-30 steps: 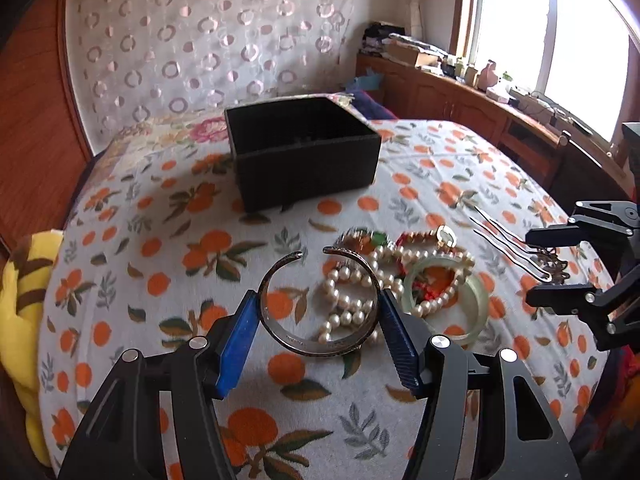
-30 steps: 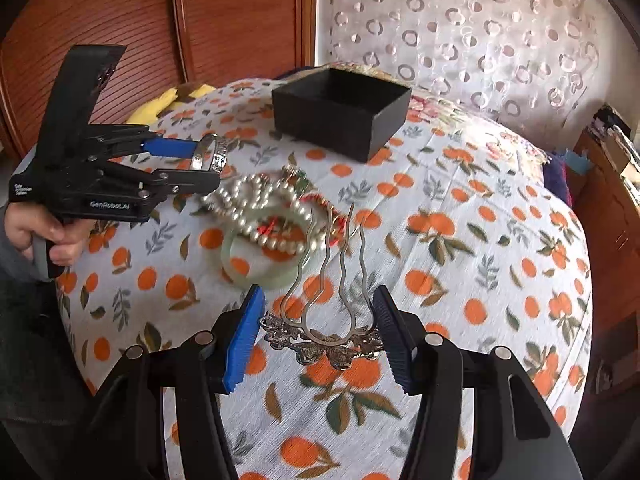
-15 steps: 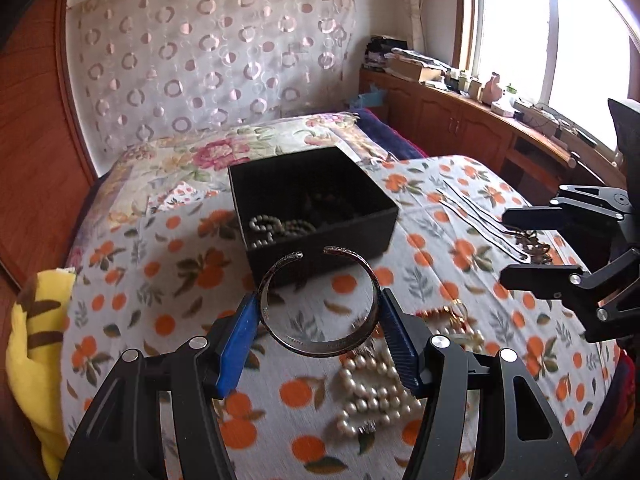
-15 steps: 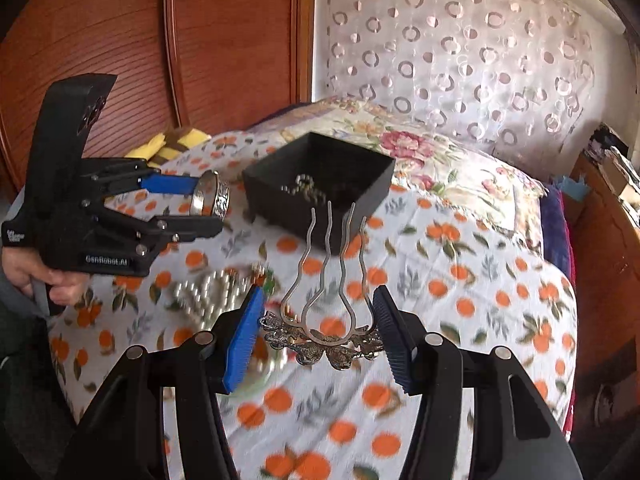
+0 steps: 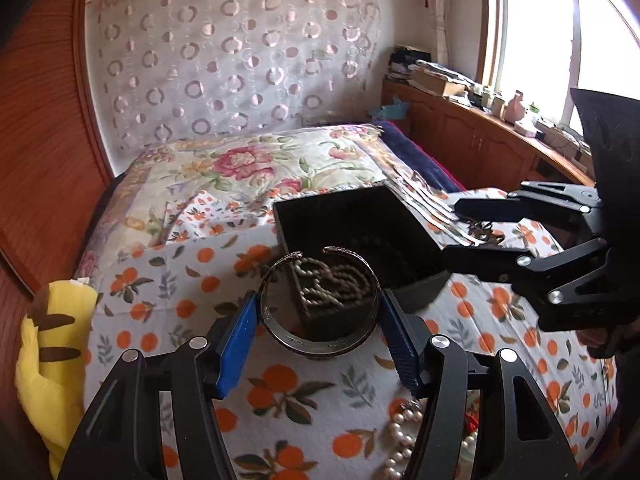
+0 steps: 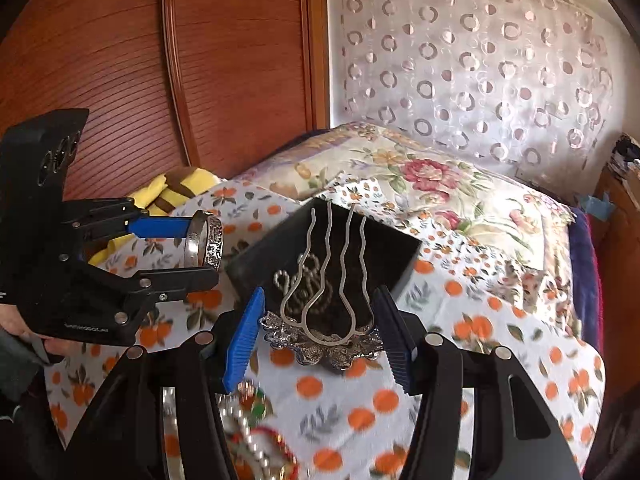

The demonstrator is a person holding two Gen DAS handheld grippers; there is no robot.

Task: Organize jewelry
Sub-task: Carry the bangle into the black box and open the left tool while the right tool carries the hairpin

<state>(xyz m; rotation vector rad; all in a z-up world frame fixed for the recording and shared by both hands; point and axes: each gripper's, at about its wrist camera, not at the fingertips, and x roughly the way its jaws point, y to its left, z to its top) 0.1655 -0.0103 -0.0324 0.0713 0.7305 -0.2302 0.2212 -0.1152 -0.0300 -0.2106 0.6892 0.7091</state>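
Observation:
My left gripper [image 5: 320, 320] is shut on a silver cuff bracelet [image 5: 316, 344] and holds it in the air just before the near corner of the black box [image 5: 404, 216]. A bead necklace [image 5: 332, 280] lies inside the box. My right gripper [image 6: 320, 332] is shut on a silver hair comb [image 6: 328, 340] with wavy prongs, held above the box [image 6: 396, 252]. The left gripper with the cuff [image 6: 208, 244] shows at the left of the right wrist view. The right gripper [image 5: 472, 236] with the comb shows at the box's right side in the left wrist view.
The box stands on a bed with an orange-print cloth [image 5: 168, 280]. Pearl strands [image 5: 400, 440] and other jewelry [image 6: 256, 432] lie on the cloth near me. A yellow plush toy [image 5: 48, 352] lies at the bed's left edge. A wooden wardrobe [image 6: 200, 60] stands behind.
Both grippers have lifted their pieces from the jewelry pile and carried them forward to the black box. The box is now close under both.

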